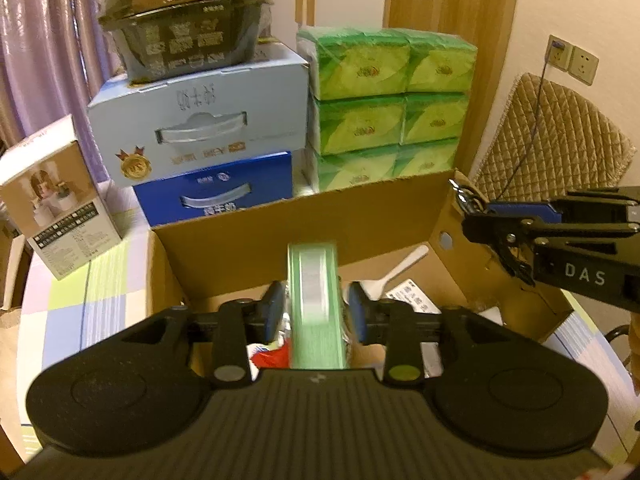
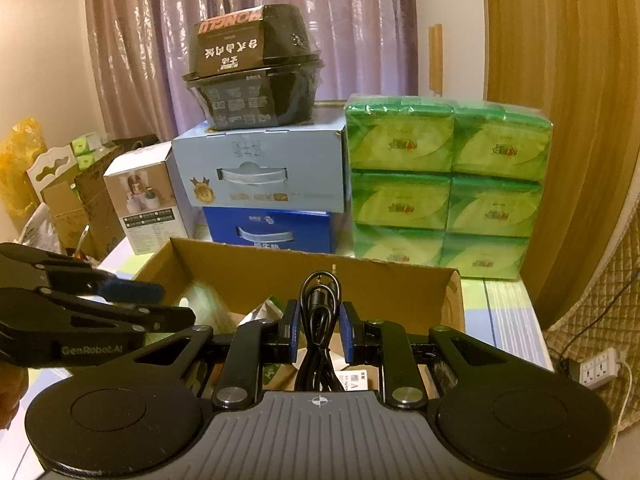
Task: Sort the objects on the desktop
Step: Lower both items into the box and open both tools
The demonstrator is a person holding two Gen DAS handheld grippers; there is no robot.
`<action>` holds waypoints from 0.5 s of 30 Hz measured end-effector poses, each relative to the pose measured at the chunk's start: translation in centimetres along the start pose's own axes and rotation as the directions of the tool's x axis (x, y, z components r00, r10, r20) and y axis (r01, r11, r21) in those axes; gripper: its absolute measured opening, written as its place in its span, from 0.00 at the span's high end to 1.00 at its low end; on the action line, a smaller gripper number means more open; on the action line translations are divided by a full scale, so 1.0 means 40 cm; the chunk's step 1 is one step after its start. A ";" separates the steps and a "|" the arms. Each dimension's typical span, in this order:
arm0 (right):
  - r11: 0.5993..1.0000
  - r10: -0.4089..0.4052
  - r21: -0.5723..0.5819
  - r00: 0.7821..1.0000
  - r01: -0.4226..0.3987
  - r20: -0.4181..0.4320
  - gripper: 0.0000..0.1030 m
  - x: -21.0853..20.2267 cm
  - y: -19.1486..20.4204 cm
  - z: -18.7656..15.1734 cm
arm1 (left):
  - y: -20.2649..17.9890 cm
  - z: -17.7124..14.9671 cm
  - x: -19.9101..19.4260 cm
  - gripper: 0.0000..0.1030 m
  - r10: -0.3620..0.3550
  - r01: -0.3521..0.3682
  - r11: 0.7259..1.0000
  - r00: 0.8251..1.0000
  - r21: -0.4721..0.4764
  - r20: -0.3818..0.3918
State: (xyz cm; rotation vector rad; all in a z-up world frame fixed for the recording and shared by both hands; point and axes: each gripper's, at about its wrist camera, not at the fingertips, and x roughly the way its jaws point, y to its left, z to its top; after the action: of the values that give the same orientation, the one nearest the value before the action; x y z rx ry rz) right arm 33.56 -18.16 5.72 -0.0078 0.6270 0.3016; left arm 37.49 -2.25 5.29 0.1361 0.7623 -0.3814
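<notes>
Gripping a green box (image 1: 317,304) between my left gripper's (image 1: 316,312) blue fingers (image 1: 273,312), I am holding it level above the open cardboard box (image 1: 304,220); my right gripper (image 1: 476,220) is reaching in from the right. Seen from the right wrist, my right gripper (image 2: 319,334) is clamping a coiled black cable (image 2: 319,320) over the same carton (image 2: 360,280), the left gripper (image 2: 160,300) hovering alongside.

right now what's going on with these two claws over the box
A person is sorting desk clutter with a handheld claw in each hand. The left claw is shut on a flat green packet, held over the open cardboard box. The right claw is shut on a bundled black cable above the same box. The box already holds a white plastic spoon and some papers. Neither item has been let go yet.
</notes>
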 end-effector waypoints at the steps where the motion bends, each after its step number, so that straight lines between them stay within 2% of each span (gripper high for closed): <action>1: 1.000 -0.001 0.000 1.000 0.001 0.001 0.83 0.000 -0.002 0.000 | 0.004 0.001 -0.002 0.66 0.005 -0.005 1.000 1.000 -0.002 0.003; 11: 1.000 0.003 0.022 1.000 -0.003 -0.007 0.83 0.014 -0.006 0.007 | 0.035 -0.016 -0.027 0.58 0.025 -0.025 1.000 1.000 -0.005 0.006; 13: 1.000 0.015 0.028 1.000 -0.014 -0.023 0.82 0.022 -0.008 0.008 | 0.037 -0.021 -0.030 0.51 0.026 -0.026 1.000 1.000 -0.006 0.007; 14: 0.999 0.017 0.035 1.000 -0.016 -0.024 0.78 0.023 -0.011 0.007 | 0.037 -0.024 -0.033 0.49 0.028 -0.028 1.000 1.000 -0.004 0.009; 15: 0.999 0.011 0.041 1.000 -0.010 -0.019 0.69 0.021 -0.014 0.006 | 0.038 -0.027 -0.037 0.43 0.029 -0.029 1.000 0.999 -0.003 0.012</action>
State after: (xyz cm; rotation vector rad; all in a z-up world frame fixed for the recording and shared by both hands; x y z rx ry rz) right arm 34.49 -18.44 5.37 0.0319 0.6525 0.2992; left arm 36.41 -0.17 5.52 0.1418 0.7478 -0.3532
